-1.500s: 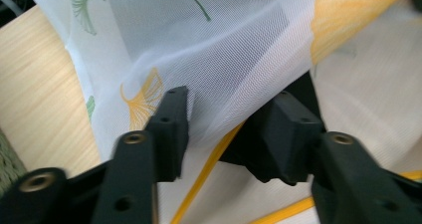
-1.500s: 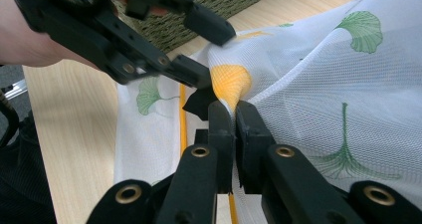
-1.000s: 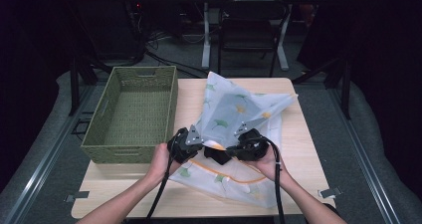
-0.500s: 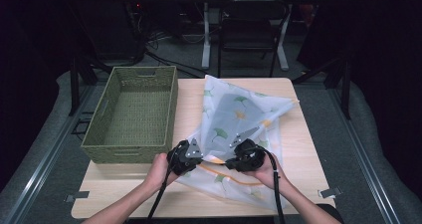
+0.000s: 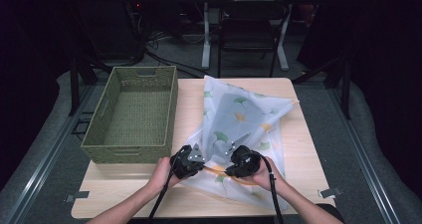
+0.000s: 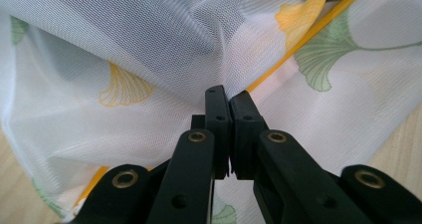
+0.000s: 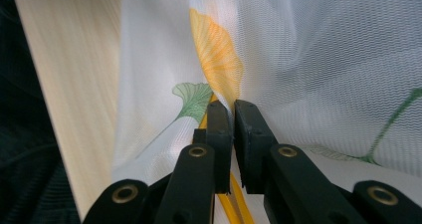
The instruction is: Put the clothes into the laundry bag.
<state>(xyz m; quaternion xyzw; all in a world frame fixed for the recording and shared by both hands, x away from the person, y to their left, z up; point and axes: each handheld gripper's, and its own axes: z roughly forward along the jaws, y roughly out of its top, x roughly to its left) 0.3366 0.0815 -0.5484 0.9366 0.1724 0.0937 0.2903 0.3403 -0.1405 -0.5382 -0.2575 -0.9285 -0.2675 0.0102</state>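
1. Left gripper (image 6: 230, 97): jaws pressed together, pinching a fold of the mesh bag (image 6: 149, 50) right beside its yellow zipper (image 6: 293, 50).
2. Right gripper (image 7: 233, 107): same deal, jaws clamped on the mesh, with the zipper running down between and under them.
3. Can't really make out how much mesh sits between the pads, since the jaws cover the pinch itself.
4. From above, both grippers sit close together at the bag's near edge, and the hands (image 5: 161, 171) hide the jaws completely.
5. The high view adds what the close-ups lack: the bag lies spread on the table (image 5: 189, 99), just right of the green woven basket (image 5: 134, 114), its far corner reaching toward the table's back edge.
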